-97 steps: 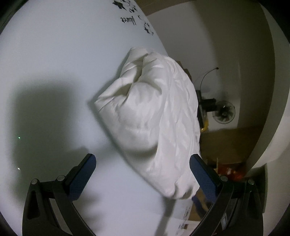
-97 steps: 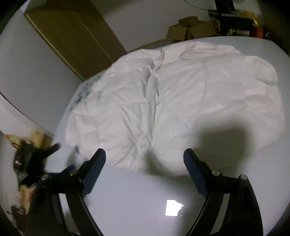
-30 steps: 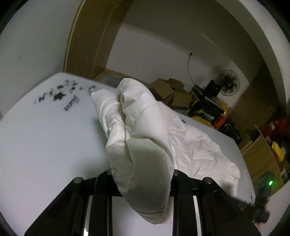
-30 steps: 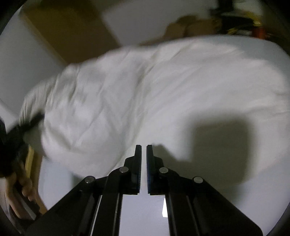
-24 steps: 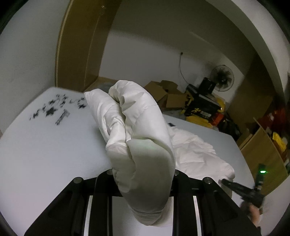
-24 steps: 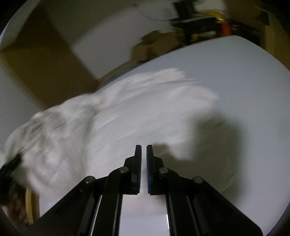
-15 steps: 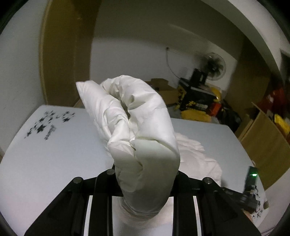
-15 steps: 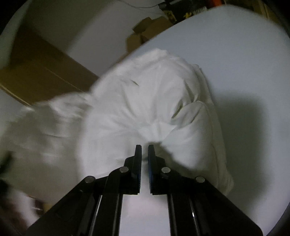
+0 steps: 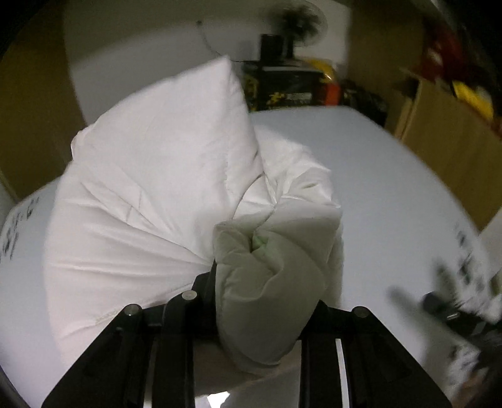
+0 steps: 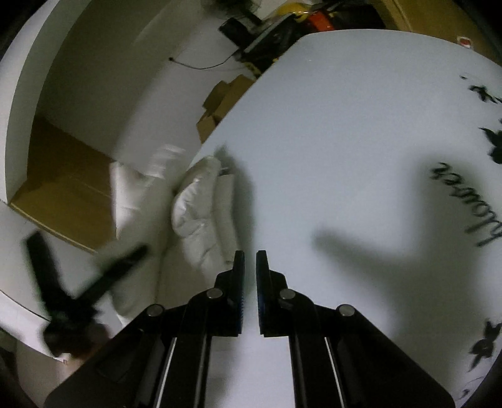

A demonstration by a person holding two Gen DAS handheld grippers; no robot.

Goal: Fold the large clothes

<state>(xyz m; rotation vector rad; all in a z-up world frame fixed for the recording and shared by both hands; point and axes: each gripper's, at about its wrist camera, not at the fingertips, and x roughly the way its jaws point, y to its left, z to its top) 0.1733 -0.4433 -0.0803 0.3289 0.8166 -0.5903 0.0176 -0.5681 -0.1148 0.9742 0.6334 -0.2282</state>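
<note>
A white padded garment [image 9: 157, 175] fills the left wrist view, puffed up over the white table [image 9: 392, 219]. A thick bunch of it bulges out between the fingers of my left gripper [image 9: 260, 292]. The jaws are opening, but the pads, hidden under the cloth, still pinch it. In the right wrist view my right gripper [image 10: 248, 260] is shut with nothing between its fingers, low over bare table [image 10: 345, 141]. There the garment [image 10: 200, 213] lies just left of the fingertips, at the table's edge. The left gripper [image 10: 78, 282] shows as a dark blur.
Black flower and script print [image 10: 483, 207] marks the table to the right. Cardboard boxes [image 10: 219, 103] stand on the floor past the table's far edge. A fan [image 9: 298, 18], a black case [image 9: 288, 84] and a tall cardboard box [image 9: 445, 125] stand behind the table.
My left gripper has swung sideways and rolled with the bunched garment, which has spread wider. The right gripper, shut, has swept off the garment onto bare table.
</note>
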